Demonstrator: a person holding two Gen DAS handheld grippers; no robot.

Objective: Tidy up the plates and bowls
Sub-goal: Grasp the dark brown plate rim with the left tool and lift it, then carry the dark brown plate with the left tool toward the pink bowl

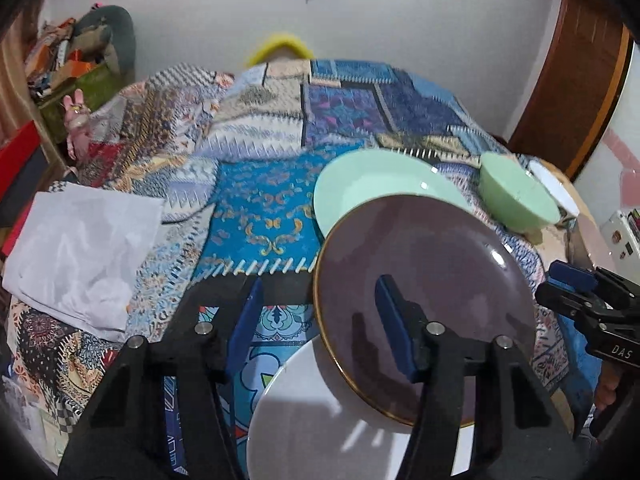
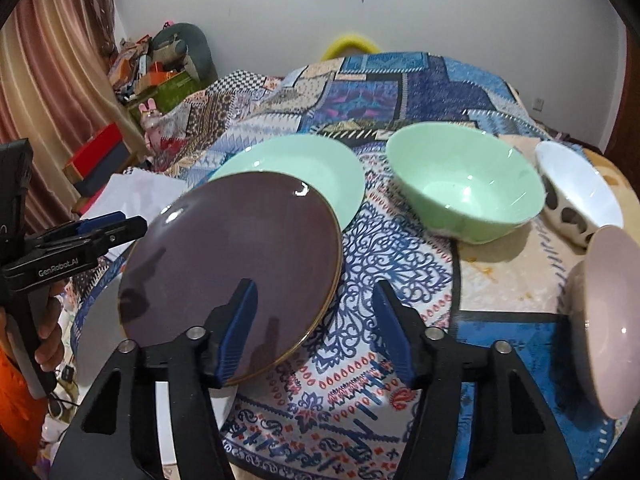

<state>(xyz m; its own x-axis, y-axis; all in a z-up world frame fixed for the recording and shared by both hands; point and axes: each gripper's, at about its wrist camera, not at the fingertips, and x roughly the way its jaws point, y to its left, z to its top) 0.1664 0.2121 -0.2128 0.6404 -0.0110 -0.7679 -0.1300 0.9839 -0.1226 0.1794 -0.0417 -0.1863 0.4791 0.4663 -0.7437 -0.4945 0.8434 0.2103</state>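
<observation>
The purple plate (image 2: 232, 272) lies tilted on the patterned quilt (image 2: 380, 300), its near edge propped on a white plate (image 1: 320, 420) and its far edge over the mint plate (image 2: 320, 164). The right gripper (image 2: 316, 316) has its left pad over the plate's rim and its other pad over bare quilt; its jaws stand apart, holding nothing. The left gripper (image 1: 320, 312) straddles the opposite rim the same way, also parted and empty. Neither is clearly nearer. Beyond, the mint bowl (image 2: 464, 188), the white spotted bowl (image 2: 576, 188) and, nearer right, the pink bowl (image 2: 612, 320) appear empty.
</observation>
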